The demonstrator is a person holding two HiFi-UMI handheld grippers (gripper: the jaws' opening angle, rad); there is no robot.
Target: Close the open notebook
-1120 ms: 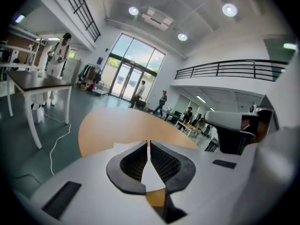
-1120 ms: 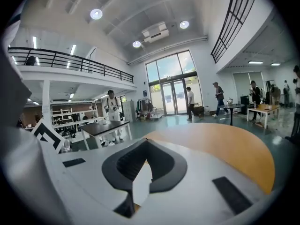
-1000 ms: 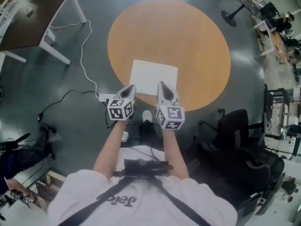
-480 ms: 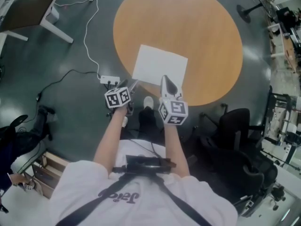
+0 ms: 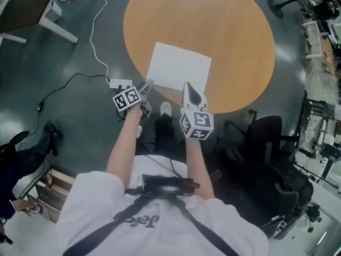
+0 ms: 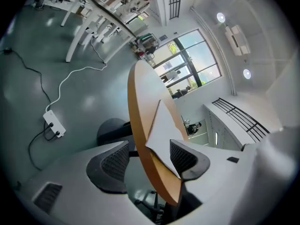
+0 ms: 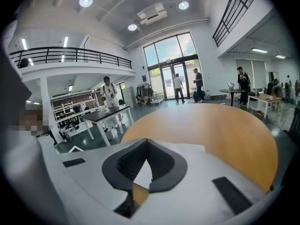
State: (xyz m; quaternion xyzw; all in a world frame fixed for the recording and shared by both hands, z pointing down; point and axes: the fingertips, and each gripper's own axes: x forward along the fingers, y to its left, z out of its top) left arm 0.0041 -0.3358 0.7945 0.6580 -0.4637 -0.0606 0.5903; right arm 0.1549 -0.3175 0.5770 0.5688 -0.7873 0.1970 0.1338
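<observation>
The white rectangular notebook lies flat on the round orange-brown wooden tabletop, in the tabletop's 6 o'clock part, close to the rim.

The left tongs sit at the notebook's 7 o'clock corner. In the left gripper view these tongs stand wide apart. The tabletop's rim and the notebook's corner lie in the gap, and neither pad presses on them.

The right tongs hang over the notebook's near edge, toward its 5 o'clock corner. In the right gripper view their tips meet, and a triangle of white page shows through the gap behind the tips. Whether they pinch any paper I cannot tell.

A white power strip lies on the grey floor at the left tongs' 9 o'clock.
</observation>
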